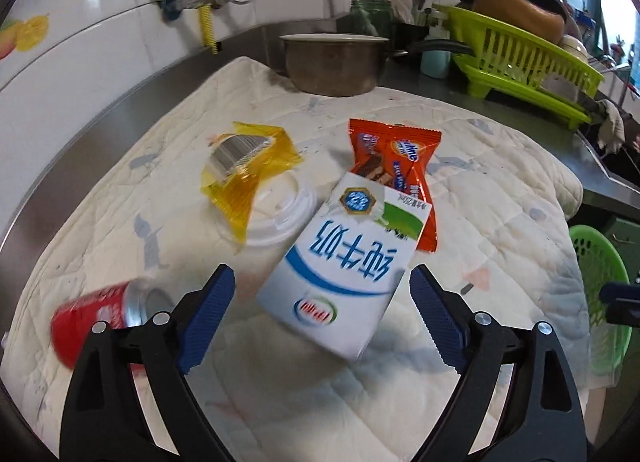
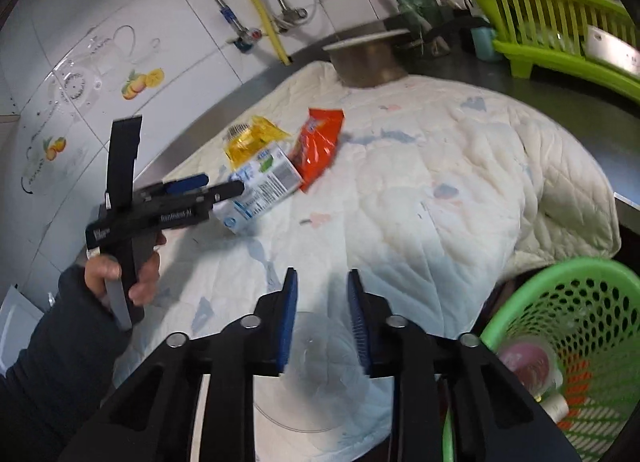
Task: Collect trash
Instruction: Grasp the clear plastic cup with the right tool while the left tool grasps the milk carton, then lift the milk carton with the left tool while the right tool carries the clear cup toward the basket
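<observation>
Already straddling the milk carton point(image 1: 340, 262), the left gripper point(image 1: 323, 274) stands spread wide, pads clear of its sides. The carton's long axis runs straight away from that claw. Rightward, the right gripper point(image 2: 322, 274) pinches a clear plastic cup point(image 2: 320, 362) near the green basket point(image 2: 560, 294). A quilted cloth point(image 1: 480, 202) covers the steel kitchen counter point(image 1: 440, 82).

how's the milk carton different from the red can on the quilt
The milk carton is a white, blue and green box lying flat, its end on the orange wrapper; the red can is a round cylinder on its side, apart from the pile. The carton sits between the open fingers of the left gripper; the can lies outside them, to the left. Both rest on the quilt.
</observation>
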`<state>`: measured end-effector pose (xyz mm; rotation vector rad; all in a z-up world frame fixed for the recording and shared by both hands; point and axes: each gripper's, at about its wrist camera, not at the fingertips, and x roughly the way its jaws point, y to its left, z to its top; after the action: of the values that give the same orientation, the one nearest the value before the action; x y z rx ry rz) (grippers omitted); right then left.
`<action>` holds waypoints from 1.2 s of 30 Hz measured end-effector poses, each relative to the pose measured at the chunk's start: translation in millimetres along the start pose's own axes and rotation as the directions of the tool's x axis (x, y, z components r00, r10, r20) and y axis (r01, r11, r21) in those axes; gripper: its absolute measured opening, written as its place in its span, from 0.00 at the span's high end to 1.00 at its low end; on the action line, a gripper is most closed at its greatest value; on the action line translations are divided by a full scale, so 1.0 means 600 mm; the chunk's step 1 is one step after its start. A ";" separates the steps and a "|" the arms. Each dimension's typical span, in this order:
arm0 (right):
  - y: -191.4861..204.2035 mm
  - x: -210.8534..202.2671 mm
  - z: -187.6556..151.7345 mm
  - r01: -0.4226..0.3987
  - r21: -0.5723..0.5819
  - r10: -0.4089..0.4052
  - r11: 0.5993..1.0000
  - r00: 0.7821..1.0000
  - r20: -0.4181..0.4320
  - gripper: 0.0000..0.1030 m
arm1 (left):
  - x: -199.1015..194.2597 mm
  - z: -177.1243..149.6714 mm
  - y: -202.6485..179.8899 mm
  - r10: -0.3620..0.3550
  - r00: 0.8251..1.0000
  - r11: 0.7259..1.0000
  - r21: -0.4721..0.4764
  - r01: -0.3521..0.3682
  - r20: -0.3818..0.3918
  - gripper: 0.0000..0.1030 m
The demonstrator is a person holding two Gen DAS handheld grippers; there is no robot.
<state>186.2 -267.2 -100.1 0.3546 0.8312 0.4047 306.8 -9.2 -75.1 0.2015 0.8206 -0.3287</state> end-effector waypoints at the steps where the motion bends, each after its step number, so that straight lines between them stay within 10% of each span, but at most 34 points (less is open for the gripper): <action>1: -0.001 0.002 -0.001 -0.007 0.009 0.007 1.000 1.000 0.002 0.78 | 0.005 0.001 -0.001 -0.002 1.000 1.000 0.004 0.002 -0.009 0.15; 36: 0.022 0.036 -0.011 -0.020 -0.086 0.022 0.996 1.000 0.022 0.51 | 0.053 0.006 -0.007 -0.056 0.997 0.998 0.029 0.058 -0.049 0.20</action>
<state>191.6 -244.2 -112.0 0.2881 0.7858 0.4539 327.9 -20.7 -96.4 0.2154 0.8706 -0.3915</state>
